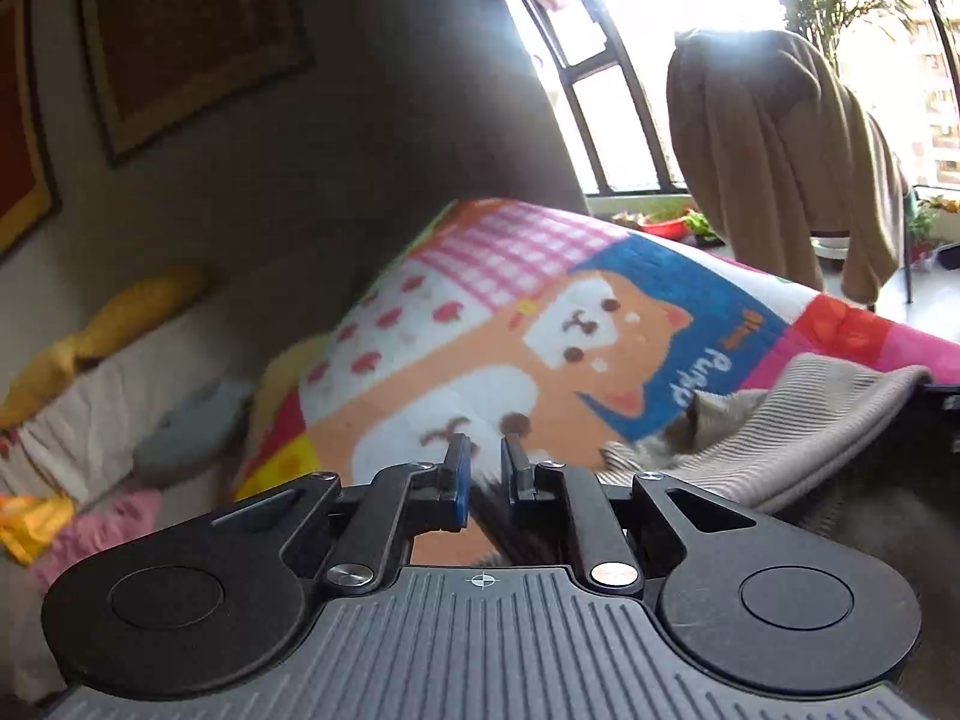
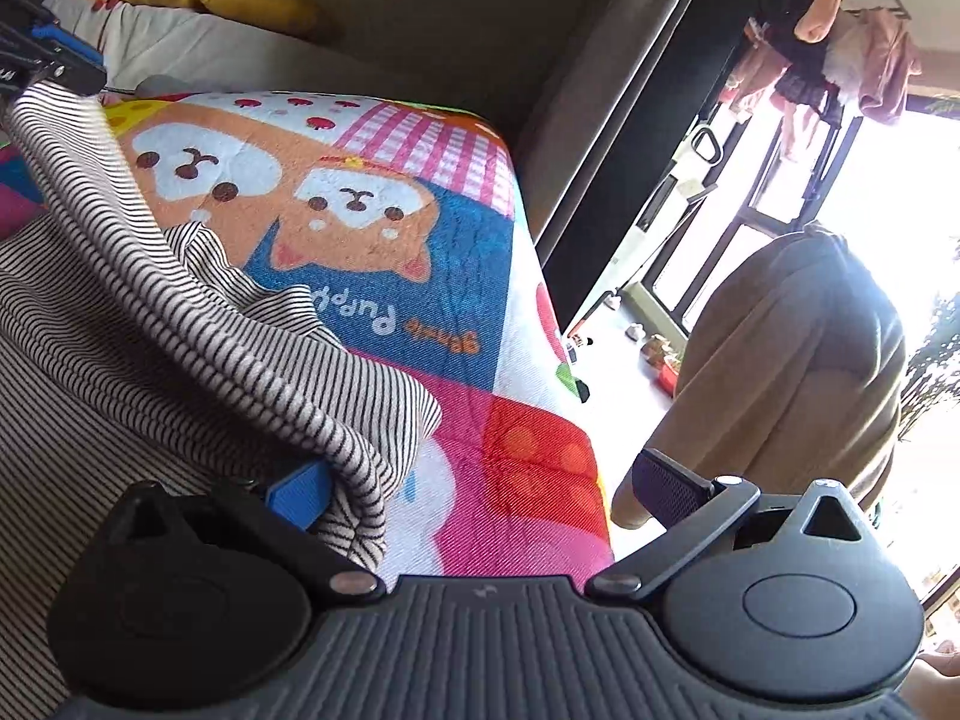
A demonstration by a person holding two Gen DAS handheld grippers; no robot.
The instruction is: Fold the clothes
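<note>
A garment with thin black and white stripes (image 2: 180, 330) lies rumpled on a bed covered by a bright cartoon puppy blanket (image 2: 420, 252). My left gripper (image 1: 483, 468) has its blue pads almost together, pinching a bit of the striped cloth (image 1: 516, 540). The right wrist view shows that left gripper (image 2: 57, 75) at the top left, holding an edge of the garment lifted off the bed. My right gripper (image 2: 480, 492) is open wide near the garment's lower corner. The cloth drapes over its left blue pad (image 2: 300, 498), and nothing is gripped. More of the garment (image 1: 810, 420) shows at the right of the blanket (image 1: 540, 330).
A brown garment (image 2: 798, 372) hangs over a chair (image 1: 780, 150) by the bright windows. Yellow cushions (image 1: 120, 312) and other pillows lie along the wall at the head of the bed. Laundry (image 2: 840, 60) hangs near the balcony door. The bed's edge drops to the floor (image 2: 612, 348).
</note>
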